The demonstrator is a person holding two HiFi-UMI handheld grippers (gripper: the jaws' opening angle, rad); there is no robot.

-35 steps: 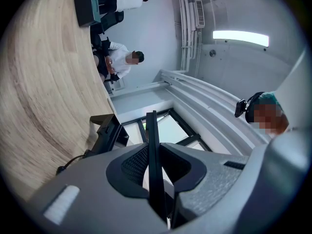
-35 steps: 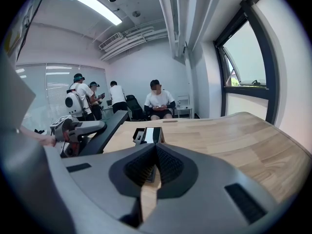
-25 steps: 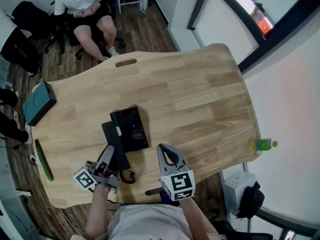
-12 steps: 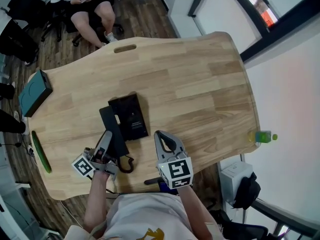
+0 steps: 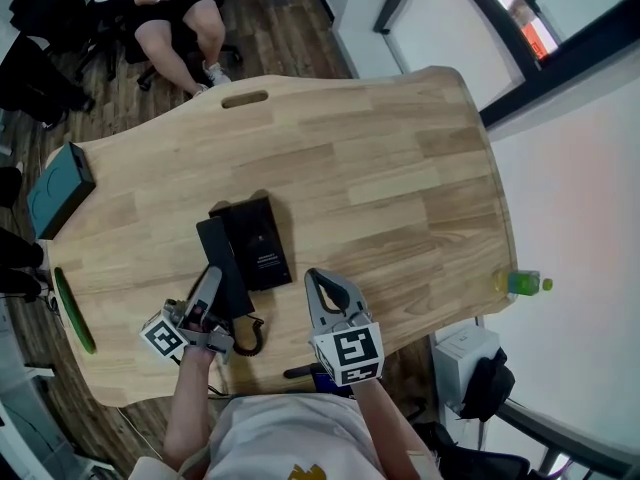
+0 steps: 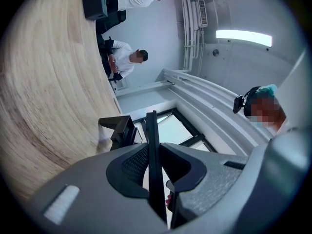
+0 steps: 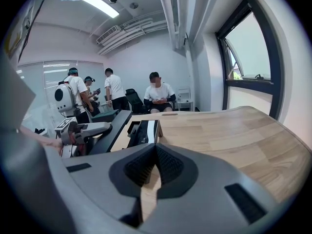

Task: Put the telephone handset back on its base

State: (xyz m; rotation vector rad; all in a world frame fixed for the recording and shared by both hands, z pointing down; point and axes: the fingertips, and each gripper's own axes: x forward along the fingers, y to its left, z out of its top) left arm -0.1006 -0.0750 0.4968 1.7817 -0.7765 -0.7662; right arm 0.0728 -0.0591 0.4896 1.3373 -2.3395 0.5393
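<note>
The black telephone base [image 5: 258, 240] lies on the wooden table [image 5: 400, 188], left of its middle. The long black handset [image 5: 222, 266] sits along the base's left side, slightly tilted, and its coiled cord [image 5: 250, 340] curls near the front edge. My left gripper [image 5: 210, 288] is shut on the handset's near end. In the left gripper view the handset [image 6: 151, 130] shows as a thin black edge clamped between the pads, with the base [image 6: 117, 130] beyond. My right gripper [image 5: 314, 280] hovers right of the base, shut and holding nothing. The right gripper view shows the base [image 7: 141, 130] ahead of the right gripper [image 7: 155, 149].
A teal box [image 5: 55, 190] sits at the table's far left edge, with a long green object [image 5: 72, 313] nearer the front. A green bottle [image 5: 520, 284] stands at the right edge. A seated person [image 5: 170, 8] is beyond the far end of the table.
The left gripper has sunk a little towards the table with the handset still in it. The right gripper has kept its place.
</note>
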